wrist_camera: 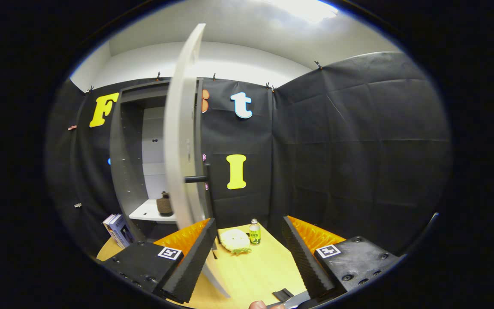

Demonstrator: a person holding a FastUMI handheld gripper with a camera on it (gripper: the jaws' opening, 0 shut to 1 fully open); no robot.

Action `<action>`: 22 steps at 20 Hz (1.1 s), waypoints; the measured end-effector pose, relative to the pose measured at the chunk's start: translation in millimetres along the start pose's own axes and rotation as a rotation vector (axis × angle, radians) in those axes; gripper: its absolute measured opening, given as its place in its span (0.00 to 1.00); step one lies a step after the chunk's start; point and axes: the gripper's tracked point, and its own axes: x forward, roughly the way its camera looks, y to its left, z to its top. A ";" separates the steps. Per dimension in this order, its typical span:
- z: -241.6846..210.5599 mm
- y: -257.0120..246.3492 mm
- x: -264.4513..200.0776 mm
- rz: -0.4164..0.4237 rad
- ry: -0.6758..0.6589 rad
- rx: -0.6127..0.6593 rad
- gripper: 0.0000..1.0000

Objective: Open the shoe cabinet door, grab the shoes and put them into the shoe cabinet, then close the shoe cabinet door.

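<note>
The shoe cabinet stands ahead and to the left, dark grey with a white back panel. Its white door is swung out towards me, seen almost edge-on and slightly blurred, with a black bar handle on its side. The door's lower edge runs down just inside my left finger. A dark shoe rests on the white shelf inside the cabinet. My gripper is open, the fingers wide apart, and the right finger touches nothing.
Beyond the fingers, a green drink bottle and a pale round leafy object sit on the yellow wooden table. Books lean beside the cabinet's left foot. A small black piece lies near the table's front edge.
</note>
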 end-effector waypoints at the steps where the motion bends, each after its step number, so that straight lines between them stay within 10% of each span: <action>1: -0.4 -4.3 11.4 0.001 0.008 0.005 0.98; 22: -17.9 101.9 8.4 0.152 0.071 0.040 0.98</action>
